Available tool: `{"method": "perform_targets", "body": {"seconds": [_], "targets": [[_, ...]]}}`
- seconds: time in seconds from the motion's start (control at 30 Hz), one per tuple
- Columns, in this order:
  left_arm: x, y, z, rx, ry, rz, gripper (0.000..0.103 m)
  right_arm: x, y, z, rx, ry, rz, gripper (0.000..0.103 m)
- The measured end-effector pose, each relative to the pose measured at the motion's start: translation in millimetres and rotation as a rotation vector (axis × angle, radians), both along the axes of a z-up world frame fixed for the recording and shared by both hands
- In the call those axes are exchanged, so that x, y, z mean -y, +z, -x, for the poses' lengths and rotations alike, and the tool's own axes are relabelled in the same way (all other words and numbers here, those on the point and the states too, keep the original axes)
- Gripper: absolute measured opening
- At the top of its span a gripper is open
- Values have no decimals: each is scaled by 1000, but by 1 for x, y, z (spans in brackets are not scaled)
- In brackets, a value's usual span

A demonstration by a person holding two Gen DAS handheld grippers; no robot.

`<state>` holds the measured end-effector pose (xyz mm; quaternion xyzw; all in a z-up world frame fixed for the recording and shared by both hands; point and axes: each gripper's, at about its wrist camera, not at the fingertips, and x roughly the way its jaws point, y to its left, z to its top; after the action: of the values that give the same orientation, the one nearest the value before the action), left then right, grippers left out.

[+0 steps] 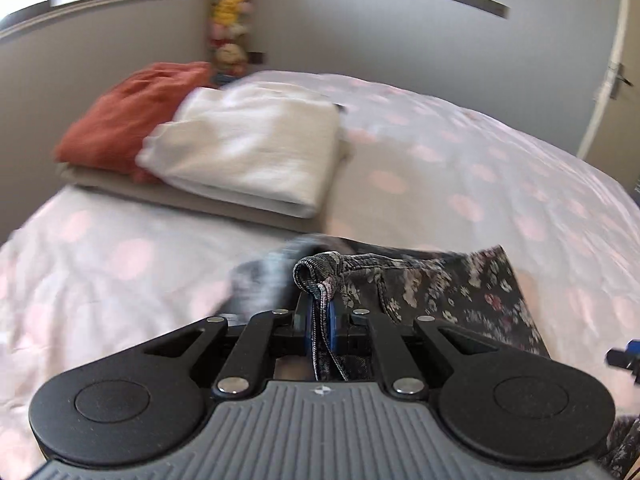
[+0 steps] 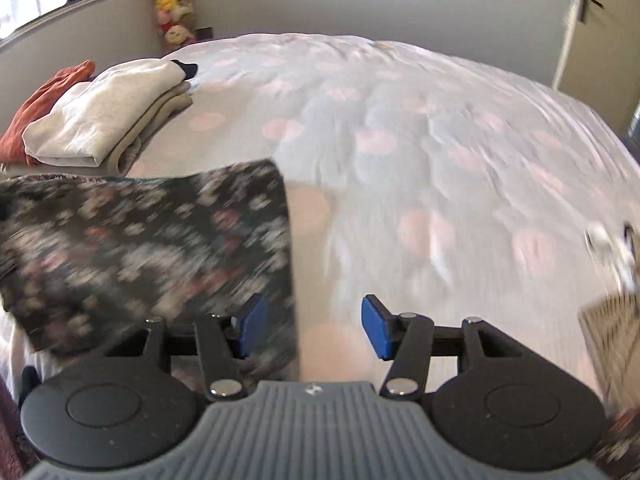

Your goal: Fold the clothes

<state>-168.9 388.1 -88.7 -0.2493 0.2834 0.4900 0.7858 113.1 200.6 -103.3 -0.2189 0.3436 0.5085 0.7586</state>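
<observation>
Garment (image 1: 460, 292): dark grey-black ground, small white and pink flowers; blurred in right wrist view.
Bed cover (image 2: 420, 128): pale lilac-white, soft pink round spots.
Folded top item (image 1: 248, 152): white-cream.
Folded piece beneath (image 1: 224, 206): beige.
Folded item beside (image 1: 128, 116): rust orange.
Left gripper (image 1: 321, 316): black arms, blue pads, grey ribbed body.
Right gripper (image 2: 312, 328): same colours.
Wall (image 1: 360, 32): grey-beige.
</observation>
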Motion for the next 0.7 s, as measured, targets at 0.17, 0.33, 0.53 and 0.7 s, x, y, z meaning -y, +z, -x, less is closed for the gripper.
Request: {"method": "perform_targets", "body": {"seconds": [0.17,0.33,0.53,0.7], "targets": [[-8,1,32,-28,116,11,6,-64,0,-18,-76,29,5,66],[-15,-8,31,-34,131,24,6,-136,-29,-27,-162,47,17,68],[-28,-22,29,1,158,59,6,-187,-73,-32,-242,25,35,68],[-32,-28,33,23,154,77,6,-196,-88,-14,-238,22,67,29]]}}
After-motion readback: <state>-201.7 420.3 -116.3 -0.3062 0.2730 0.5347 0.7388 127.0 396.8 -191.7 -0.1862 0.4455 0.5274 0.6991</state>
